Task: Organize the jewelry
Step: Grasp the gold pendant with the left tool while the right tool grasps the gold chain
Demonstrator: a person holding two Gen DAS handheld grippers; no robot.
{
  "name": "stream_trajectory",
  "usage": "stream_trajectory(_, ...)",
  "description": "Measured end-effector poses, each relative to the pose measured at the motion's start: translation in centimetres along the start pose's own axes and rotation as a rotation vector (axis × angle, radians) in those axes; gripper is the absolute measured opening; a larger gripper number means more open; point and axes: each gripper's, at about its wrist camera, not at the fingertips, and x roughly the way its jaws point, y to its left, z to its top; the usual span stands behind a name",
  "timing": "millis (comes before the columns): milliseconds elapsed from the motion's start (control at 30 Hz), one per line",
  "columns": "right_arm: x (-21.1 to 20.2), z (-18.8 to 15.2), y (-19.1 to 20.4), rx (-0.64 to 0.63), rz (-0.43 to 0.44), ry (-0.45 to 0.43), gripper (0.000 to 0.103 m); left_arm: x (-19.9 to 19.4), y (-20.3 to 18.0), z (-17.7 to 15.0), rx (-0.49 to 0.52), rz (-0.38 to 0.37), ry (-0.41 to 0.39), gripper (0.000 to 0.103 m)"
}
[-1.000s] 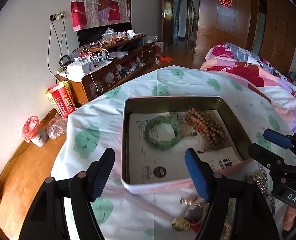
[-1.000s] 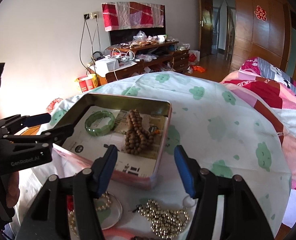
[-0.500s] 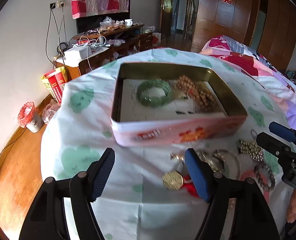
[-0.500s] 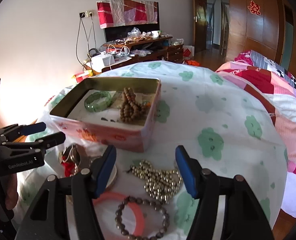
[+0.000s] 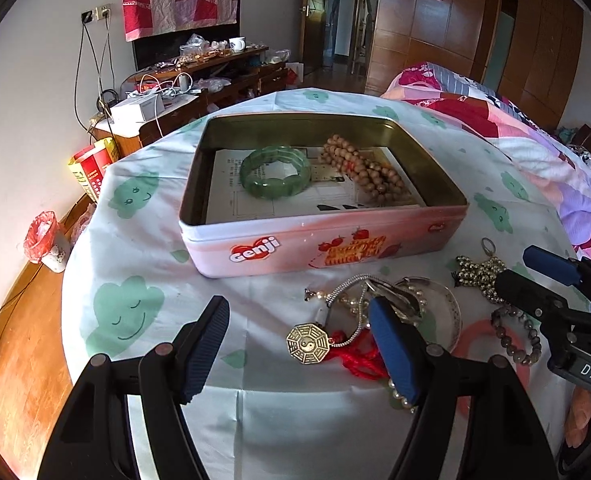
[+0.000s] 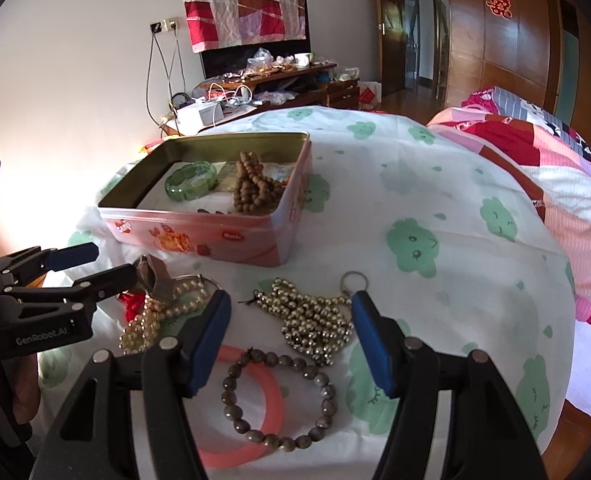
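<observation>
A pink open tin [image 5: 279,246] [image 6: 199,236] on the cloth-covered table holds a green jade bangle [image 5: 275,171] [image 6: 191,186] and a brown wooden bead string [image 5: 361,172] [image 6: 253,188]. In front of it lie loose pieces: a gold octagonal pendant [image 5: 306,343] on red cord, a pearl strand [image 6: 151,320], a gold bead chain [image 6: 311,318] [image 5: 479,274], a grey bead bracelet [image 6: 279,396] and a pink ring bangle [image 6: 251,404]. My left gripper [image 5: 299,350] is open above the pendant. My right gripper [image 6: 289,344] is open above the gold chain and grey bracelet.
The table's white cloth with green cloud prints [image 6: 415,248] drops off at the left and front edges. A bed with a pink quilt [image 5: 535,148] lies to the right. A cluttered wooden TV stand [image 5: 199,80] stands along the far wall.
Both grippers have pulled back and down from over the tin toward the loose jewelry in front of it. Both stay open.
</observation>
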Motion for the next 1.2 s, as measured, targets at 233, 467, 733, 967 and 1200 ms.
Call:
stream_trajectory(233,0.3,-0.2,0.0,0.005,-0.003,0.005,0.066,0.8,-0.4,0.1,0.015,-0.054,0.028,0.048)
stream_trajectory(467,0.3,-0.2,-0.1,0.007,-0.003,0.008,0.066,1.0,-0.8,0.1,0.024,-0.111,0.033,0.024)
stream_trajectory(733,0.4,-0.3,-0.2,0.015,-0.003,0.006,0.066,0.1,-0.8,0.3,0.024,-0.112,-0.008,0.022)
stream_trajectory(967,0.4,-0.4,-0.3,0.014,-0.006,0.006,0.066,-2.4,-0.6,1.3,0.014,-0.082,-0.104,0.021)
stream_trajectory(1200,0.1,-0.4,-0.4,0.007,-0.017,-0.005,0.066,-3.7,-0.1,1.6,-0.008,-0.032,-0.155,0.021)
